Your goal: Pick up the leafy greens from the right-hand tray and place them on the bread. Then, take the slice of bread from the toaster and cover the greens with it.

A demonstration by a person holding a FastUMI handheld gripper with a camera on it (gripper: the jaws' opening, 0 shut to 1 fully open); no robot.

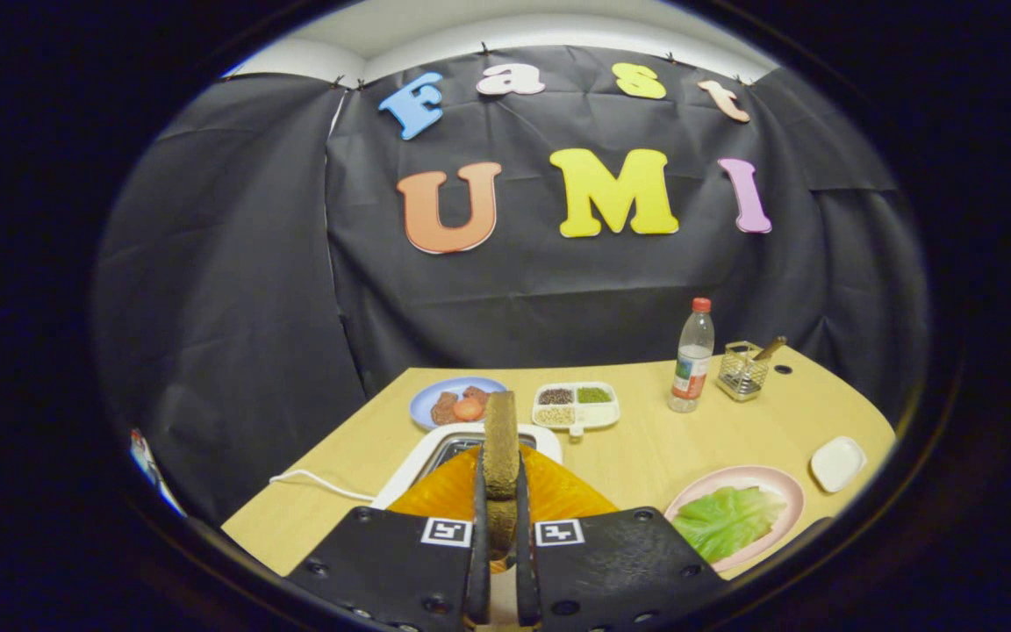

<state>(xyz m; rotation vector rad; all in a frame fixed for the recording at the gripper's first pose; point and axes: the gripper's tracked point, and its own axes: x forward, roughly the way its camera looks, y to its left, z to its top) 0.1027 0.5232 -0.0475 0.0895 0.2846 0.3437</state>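
Note:
My gripper (pixel 500 531) is shut on a brown slice of bread (pixel 500 439), held upright and edge-on between the fingers. The slice stands above the slot of the white toaster (pixel 425 458), just beyond the fingers. An orange plate (pixel 562 493) lies under the fingers, partly hidden by them. To the right of the fingers a pink plate (pixel 764 477) holds a leafy green (pixel 727 520), lying flat. I cannot tell if bread lies under the leaf.
Beyond the toaster are a blue plate (pixel 432 399) with meat and a tomato slice, and a white divided tray (pixel 604 412) of seeds. A bottle (pixel 692 355) and a wire basket (pixel 742 370) stand far right. A small white dish (pixel 837 463) and the toaster's cord (pixel 317 481) lie on the table.

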